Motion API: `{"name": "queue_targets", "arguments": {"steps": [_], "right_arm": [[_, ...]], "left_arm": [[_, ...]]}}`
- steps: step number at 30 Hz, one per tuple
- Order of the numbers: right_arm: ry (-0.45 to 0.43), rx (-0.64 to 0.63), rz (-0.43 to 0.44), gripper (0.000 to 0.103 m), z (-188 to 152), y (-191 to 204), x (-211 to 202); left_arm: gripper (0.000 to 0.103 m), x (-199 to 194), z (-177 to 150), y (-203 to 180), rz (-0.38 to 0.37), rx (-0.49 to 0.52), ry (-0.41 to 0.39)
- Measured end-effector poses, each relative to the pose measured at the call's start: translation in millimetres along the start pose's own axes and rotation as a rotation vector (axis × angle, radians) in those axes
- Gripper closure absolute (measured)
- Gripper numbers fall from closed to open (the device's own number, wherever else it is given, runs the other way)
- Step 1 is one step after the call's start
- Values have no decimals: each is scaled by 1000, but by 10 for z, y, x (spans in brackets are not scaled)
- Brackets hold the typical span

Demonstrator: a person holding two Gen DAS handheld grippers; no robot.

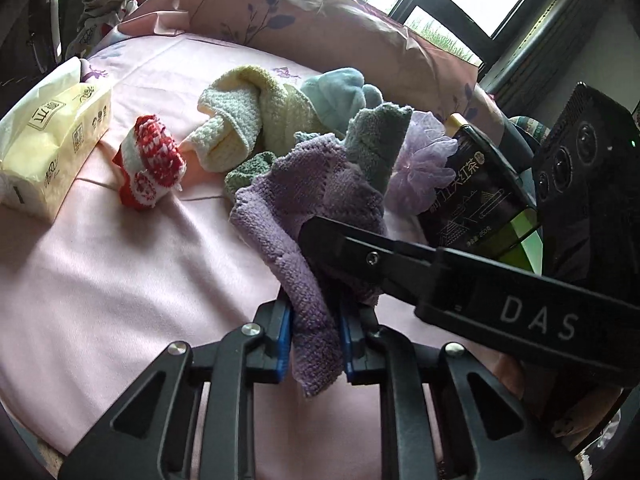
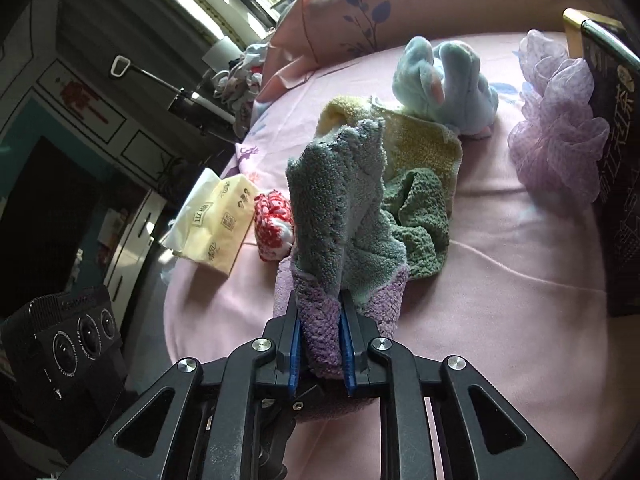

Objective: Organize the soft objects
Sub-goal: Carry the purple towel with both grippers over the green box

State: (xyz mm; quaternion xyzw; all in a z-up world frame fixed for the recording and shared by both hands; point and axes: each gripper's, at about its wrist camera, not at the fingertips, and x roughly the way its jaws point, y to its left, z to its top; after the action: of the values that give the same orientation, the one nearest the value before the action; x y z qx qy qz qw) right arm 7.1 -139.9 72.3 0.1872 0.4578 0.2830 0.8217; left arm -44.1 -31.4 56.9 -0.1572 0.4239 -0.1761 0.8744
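Both grippers hold the same purple-and-grey towel (image 1: 308, 208) above the pink bed. My left gripper (image 1: 316, 340) is shut on its purple corner. My right gripper (image 2: 320, 344) is shut on another purple edge of the towel (image 2: 340, 232); its finger (image 1: 360, 252) crosses the left wrist view from the right. Behind lie a cream-yellow towel (image 1: 240, 120), a dark green cloth (image 2: 420, 216), a light blue plush toy (image 2: 444, 84), a red-and-white knitted piece (image 1: 148, 164) and a lilac mesh bath puff (image 2: 556, 124).
A tissue pack (image 1: 48, 140) lies at the bed's left edge. A black tea box (image 1: 472, 196) stands at the right, next to the puff. A pink floral pillow (image 1: 320, 28) lines the far side. Windows are behind it.
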Motion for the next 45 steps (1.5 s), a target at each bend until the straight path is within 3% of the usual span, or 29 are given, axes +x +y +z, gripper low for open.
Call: {"name": "queue_targets", "arguments": {"steps": [5,12,16,21,27,31,35,38,42,45], "right_arm": [[-198,-32,-32,83,50,84,-620],[-452,-58,-176,83,5,12,-1549],[-566,-15,-270,83,-75,-192,-1966],[-655,113,-285,83,-161,-642,-2294],[-695,232,-279,83,-255,-1094,-2459],[-725,352,-186,83,-324,-1493,-2540],[-695,459,-159,83,-377,-1778,-2487],[-677,508,-151,83,-364,-1894,-2440],[-664,533,-182,83,-385,-1961,-2433],[-642,566,-278,83,-429,-1971,-2452]], "left_arm": [[87,-206,165,-463,-69,104,-106],[87,-325,317,-1255,-234,275,-177],[87,-194,362,-1765,-312,367,-152],[87,63,332,-2261,-363,459,-92],[87,424,279,-2661,-356,518,-11],[87,660,210,-2853,-332,534,13],[87,915,163,-2950,-302,545,85],[87,1000,137,-2984,-270,550,94],[85,1048,98,-3006,-259,557,103],[80,1052,96,-2996,-268,550,106]]}}
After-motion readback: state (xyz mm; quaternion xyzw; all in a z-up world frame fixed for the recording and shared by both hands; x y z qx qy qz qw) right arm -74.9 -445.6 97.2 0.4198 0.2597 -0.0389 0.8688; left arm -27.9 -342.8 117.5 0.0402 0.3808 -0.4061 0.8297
